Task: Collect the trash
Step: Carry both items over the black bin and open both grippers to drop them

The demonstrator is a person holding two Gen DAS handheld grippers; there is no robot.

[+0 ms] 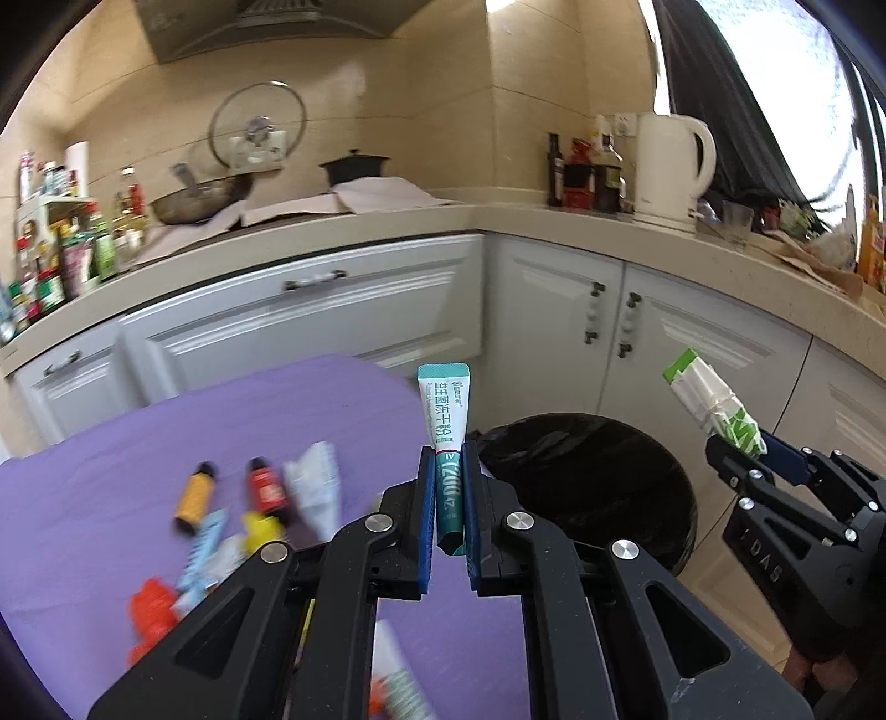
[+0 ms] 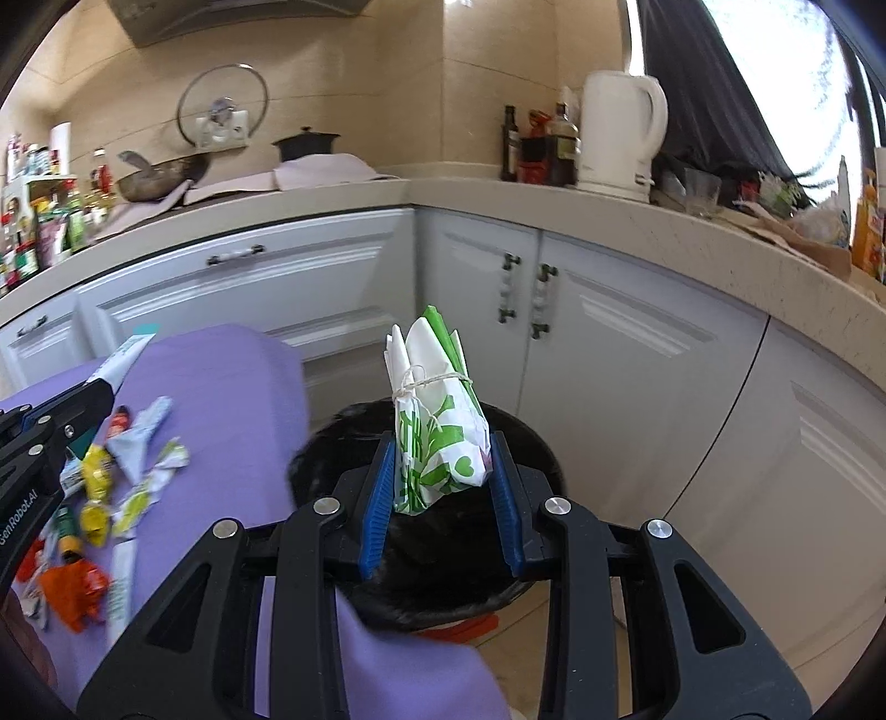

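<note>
Beige tiled walls (image 1: 432, 99) meet in a corner above an L-shaped counter (image 1: 387, 224). White cabinet doors (image 1: 343, 310) with dark handles run below. A white kettle (image 1: 673, 166) stands on the counter near a bright window (image 1: 792, 94) partly covered by a dark curtain (image 1: 714, 94). A range hood (image 1: 260, 22) hangs upper left.

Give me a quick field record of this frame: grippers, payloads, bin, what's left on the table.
left gripper: shut on teal tube
right gripper: shut on green-white paper bundle, tied with string
bin: black-lined, open, beside table
bundle position: appears above bin
table: purple cover
remaining trash: small bottles, crumpled wrappers
</note>
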